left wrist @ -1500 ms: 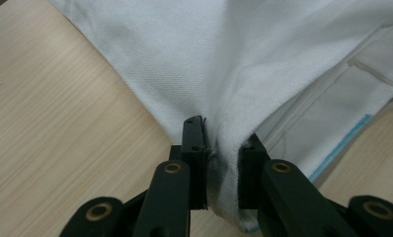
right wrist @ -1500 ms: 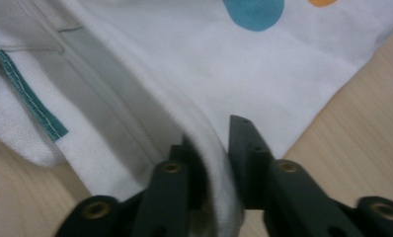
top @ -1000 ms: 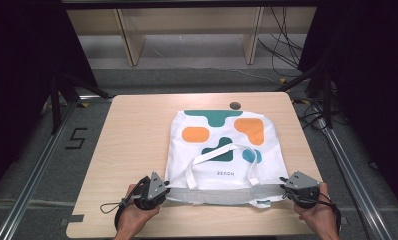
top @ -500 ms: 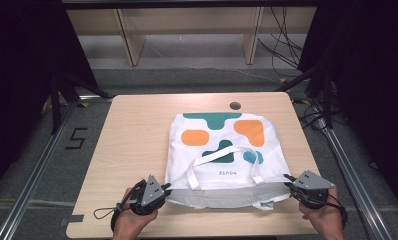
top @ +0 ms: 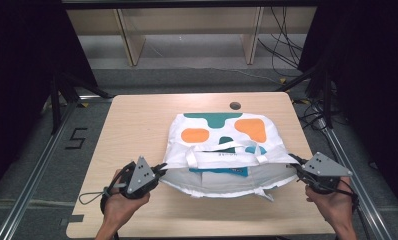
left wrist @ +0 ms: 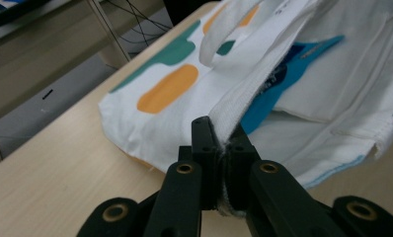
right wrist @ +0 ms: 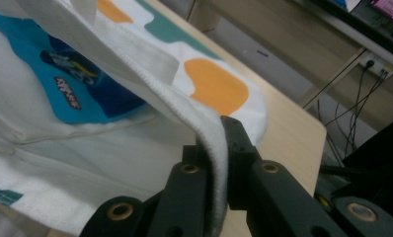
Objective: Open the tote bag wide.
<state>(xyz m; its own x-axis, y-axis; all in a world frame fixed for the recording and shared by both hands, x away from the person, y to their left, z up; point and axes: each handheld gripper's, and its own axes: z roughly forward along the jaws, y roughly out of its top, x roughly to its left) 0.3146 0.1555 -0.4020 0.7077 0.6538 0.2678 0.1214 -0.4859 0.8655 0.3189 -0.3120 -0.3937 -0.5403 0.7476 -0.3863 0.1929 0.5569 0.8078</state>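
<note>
Both claws are clamping the tote bag [top: 222,150]'s upper mouth hem: left claw [left wrist: 223,163] and right claw [right wrist: 219,163] at opposite corners, closed tight on cloth. Bag is lying mid-worktop [top: 137,120], mouth toward the person; it's looking light, floppy and sagging between grips, so stitched hem corners are the best hold.

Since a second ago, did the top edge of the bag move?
Yes. The bag's top edge has lifted off the table, opening the mouth toward the near edge, pinched by the left claw and right claw.
</note>
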